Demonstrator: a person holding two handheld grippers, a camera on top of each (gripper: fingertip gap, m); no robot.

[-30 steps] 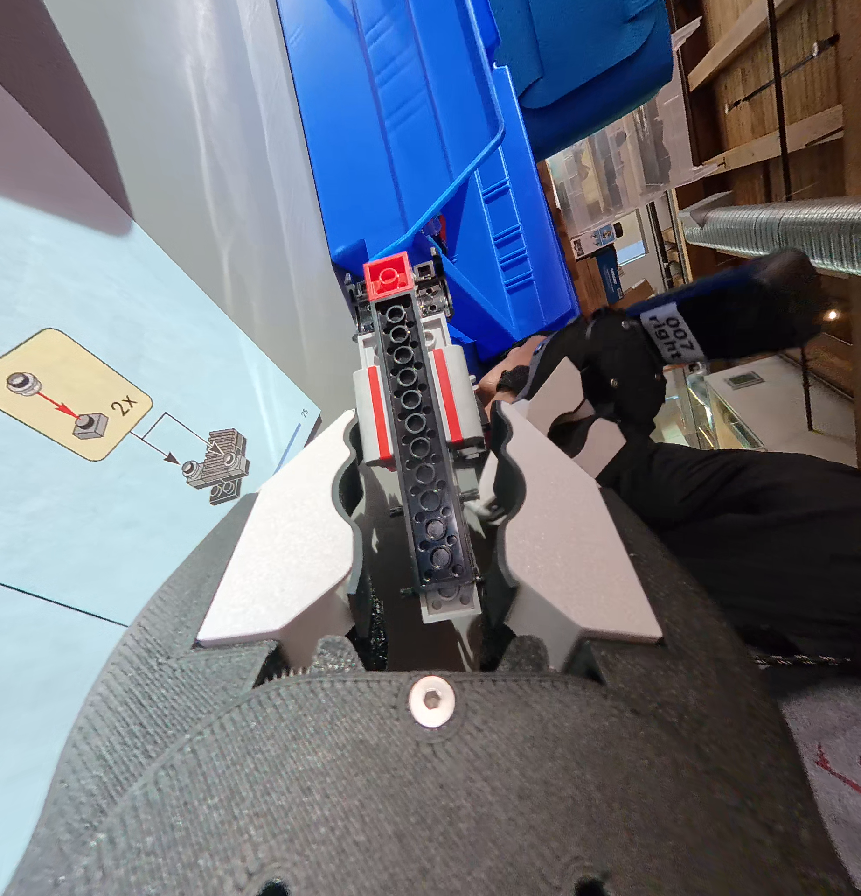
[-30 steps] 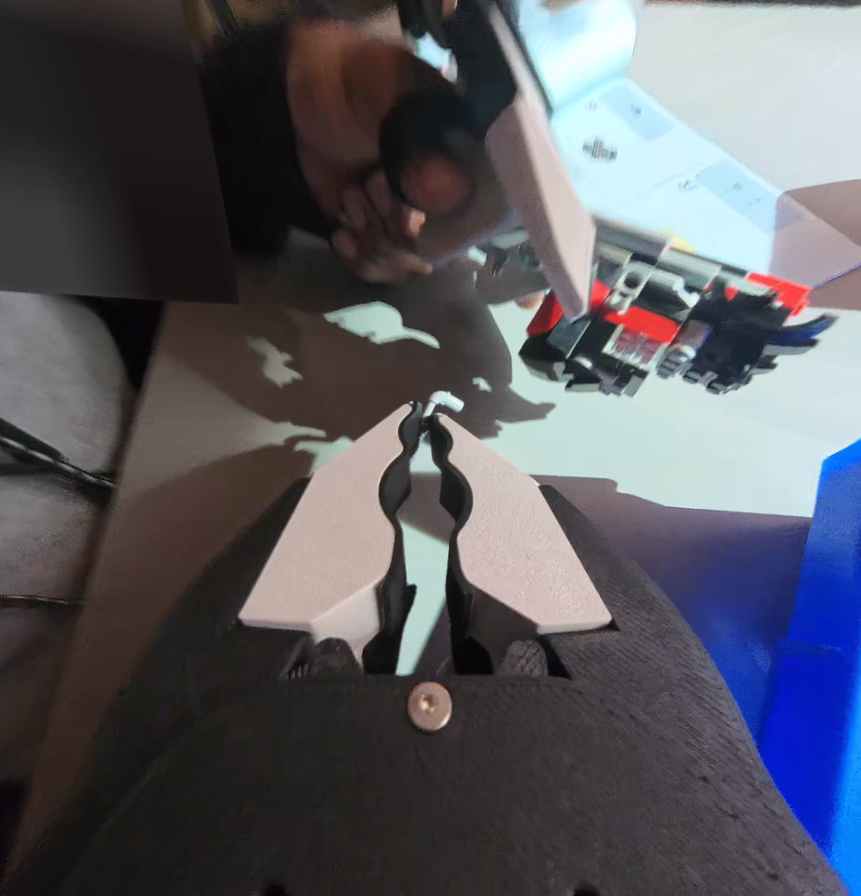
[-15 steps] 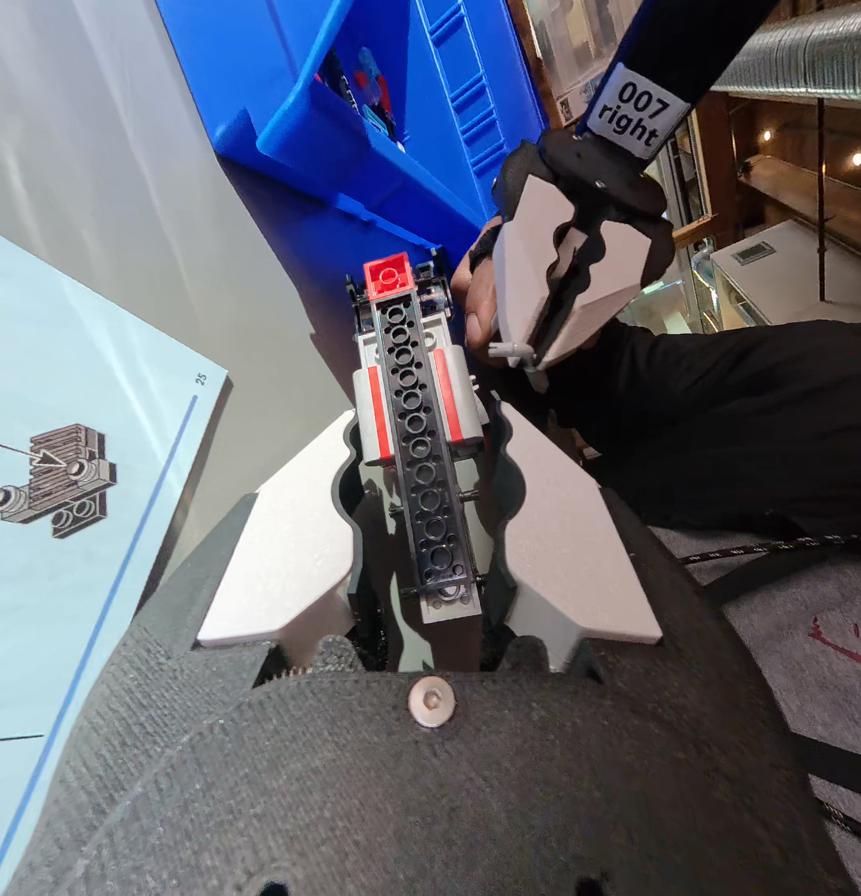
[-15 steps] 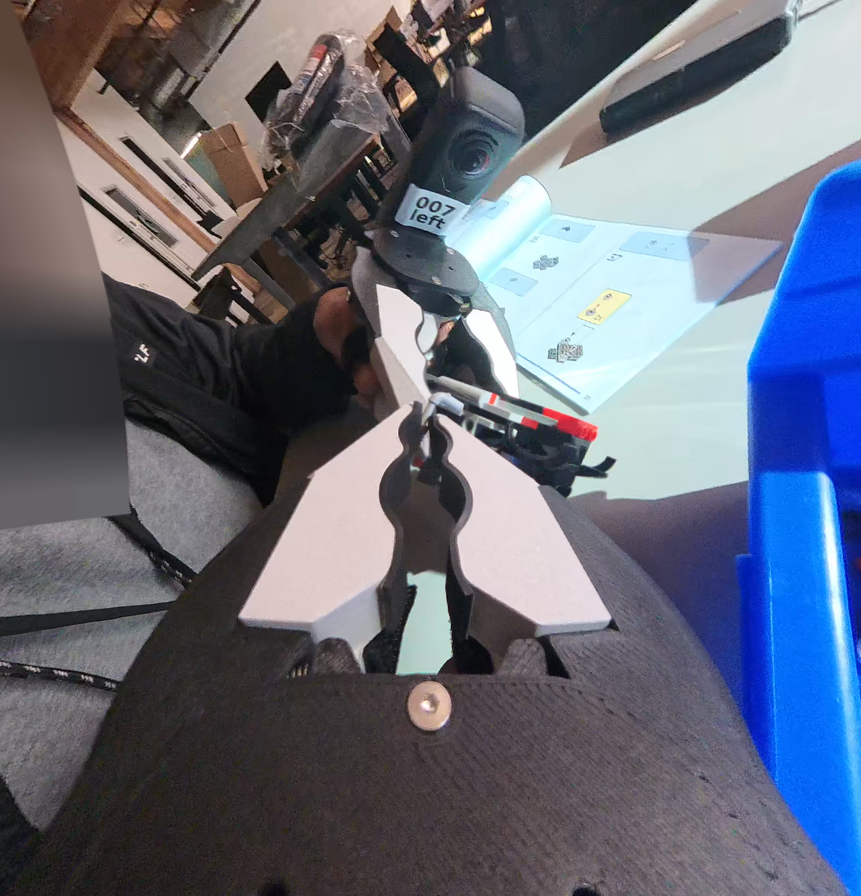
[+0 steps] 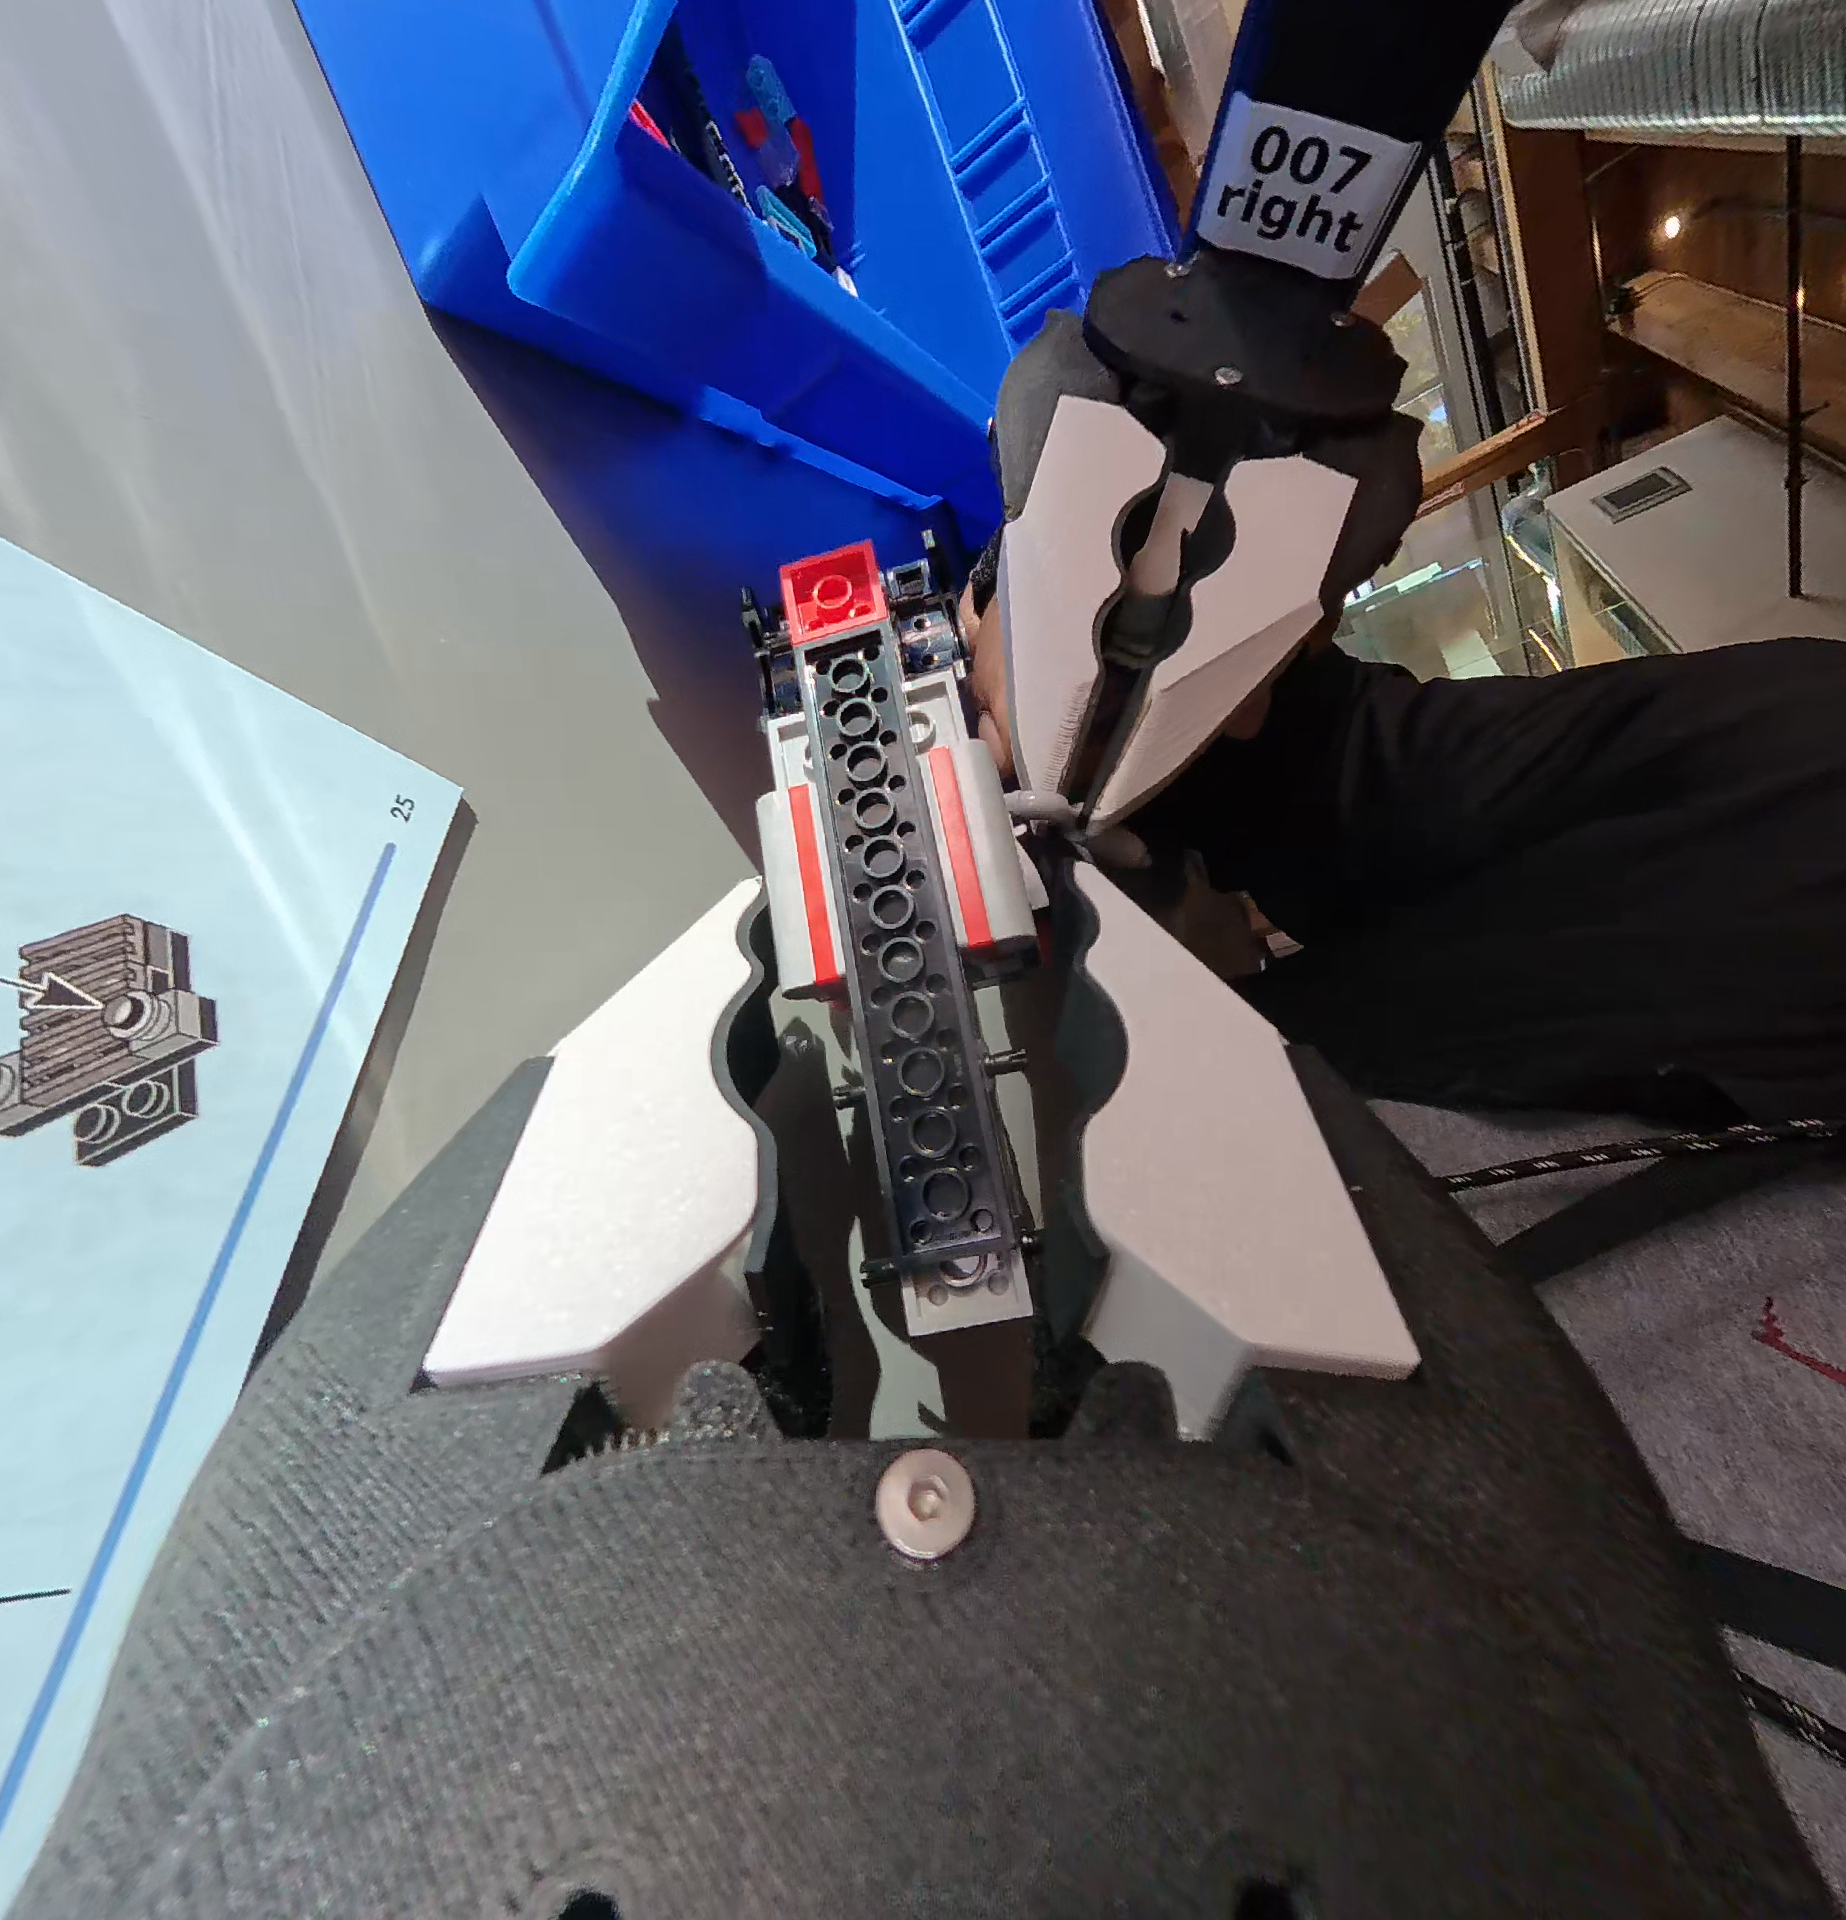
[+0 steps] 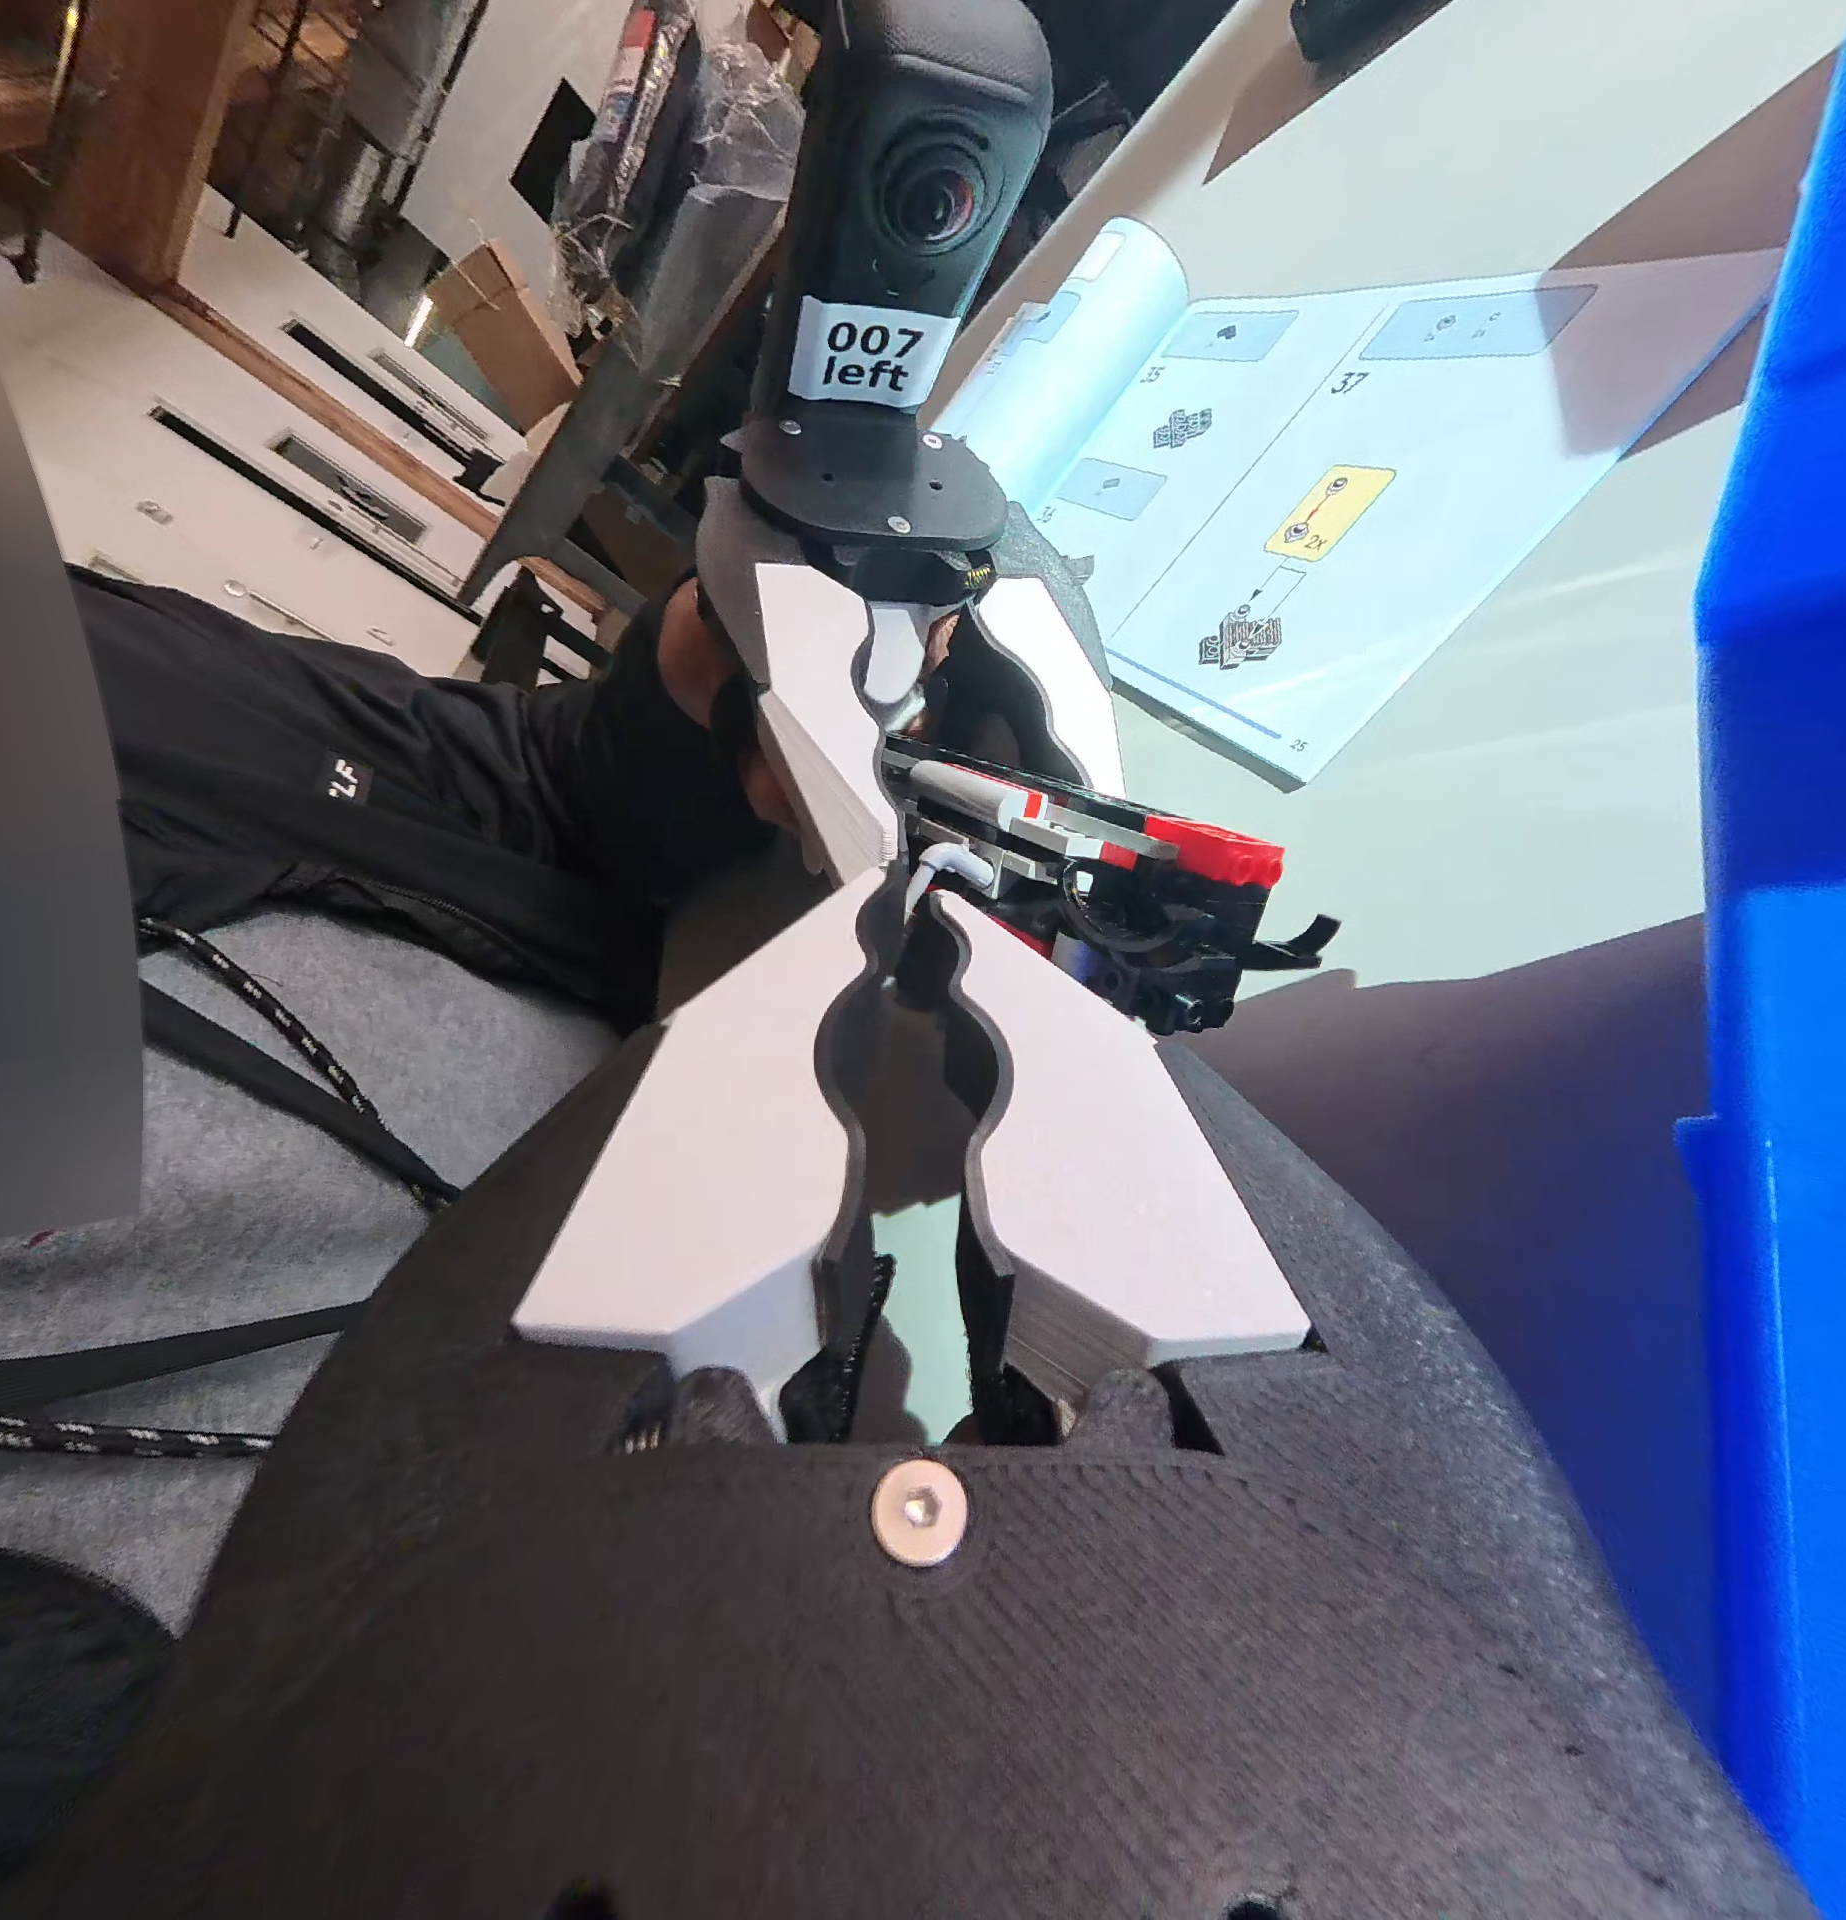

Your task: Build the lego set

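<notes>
My left gripper (image 5: 914, 894) is shut on a long lego model (image 5: 898, 935) with a black holed plate, grey and red sides and a red brick at the far end, held above the table. My right gripper (image 6: 903, 894) is shut on a small light-grey bent piece (image 6: 934, 862). Its tip is against the model's (image 6: 1158, 862) side, right beside the left gripper's (image 6: 986, 800) fingers. In the left wrist view the right gripper (image 5: 1075, 821) comes in from the upper right, with the small piece (image 5: 1038, 805) at the model's right edge.
An open instruction booklet (image 5: 119, 935) lies on the table to the left; it also shows in the right wrist view (image 6: 1366, 468). A blue bin (image 5: 690, 260) with loose pieces stands behind the model and shows at the right edge (image 6: 1812, 831). A person's dark sleeve (image 5: 1521, 883) is close. Left and right tips are no more than a few centimetres apart.
My right gripper has come up from near the table to the model with the small piece in it and now meets its side. My left gripper has kept hold of the model.
</notes>
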